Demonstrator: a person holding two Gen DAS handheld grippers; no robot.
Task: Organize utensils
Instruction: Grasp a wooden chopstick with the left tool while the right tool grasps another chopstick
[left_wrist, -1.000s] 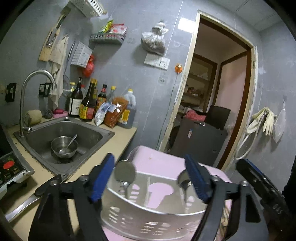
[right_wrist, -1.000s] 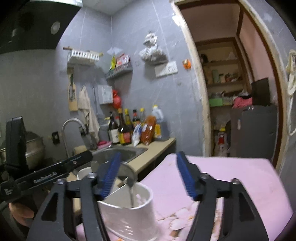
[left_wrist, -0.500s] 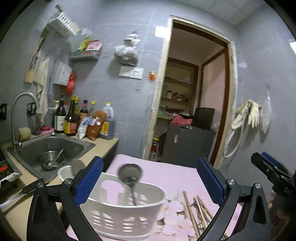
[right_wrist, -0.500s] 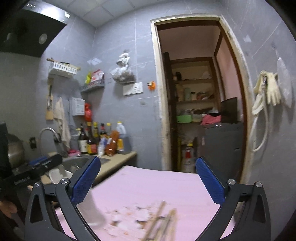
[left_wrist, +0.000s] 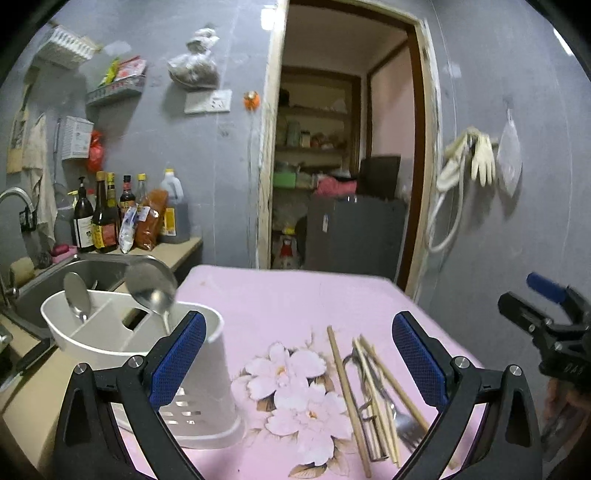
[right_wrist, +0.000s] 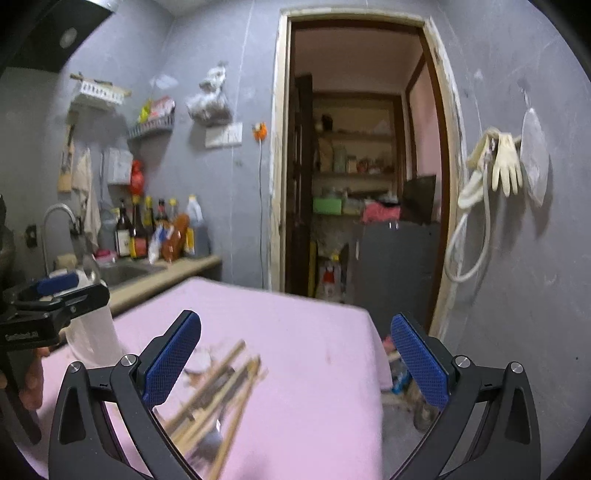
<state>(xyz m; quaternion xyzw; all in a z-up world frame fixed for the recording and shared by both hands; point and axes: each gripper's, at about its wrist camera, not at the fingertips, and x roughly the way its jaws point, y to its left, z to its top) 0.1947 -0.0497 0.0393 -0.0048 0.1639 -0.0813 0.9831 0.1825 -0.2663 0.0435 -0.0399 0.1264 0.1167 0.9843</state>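
Both tongs, left gripper (left_wrist: 298, 356) & right gripper (right_wrist: 295, 358), spread wide, nothing held. Chopsticks (left_wrist: 349, 387) w/ fork (left_wrist: 402, 424) loose right of white caddy (left_wrist: 199, 384) (two spoons inside). Risk: sticks crossing fork, so grabbing one could drag others.

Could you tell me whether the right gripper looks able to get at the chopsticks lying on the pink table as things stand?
Probably yes. The right gripper has its jaws wide open and empty, the chopsticks lie loose just ahead with nothing over them, and the white holder stands off to the side.
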